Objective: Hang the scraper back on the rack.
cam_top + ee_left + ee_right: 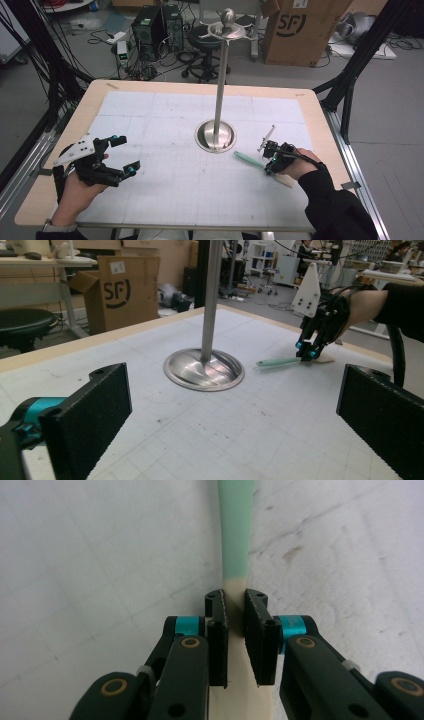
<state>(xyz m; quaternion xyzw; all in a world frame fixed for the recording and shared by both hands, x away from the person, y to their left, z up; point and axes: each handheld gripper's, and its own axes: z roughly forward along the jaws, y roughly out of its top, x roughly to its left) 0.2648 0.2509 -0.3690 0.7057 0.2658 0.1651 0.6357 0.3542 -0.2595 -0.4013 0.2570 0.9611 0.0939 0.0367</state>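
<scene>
**Spatula gripped, not yet lifted**

Right tongs (236, 611) pinch the spatula (235, 535) at its cream neck; it lies flat on the tabletop (165, 185) beside the stand (216, 136). Left tongs (126, 155) hover open, empty. Lifting and hanging likely remain.

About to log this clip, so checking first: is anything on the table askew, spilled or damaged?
Nothing stands out. The spatula lies flat on the mat, the right claw closed around its beige part. The stand is upright, and the left claw is open. No spill or damage visible.
</scene>
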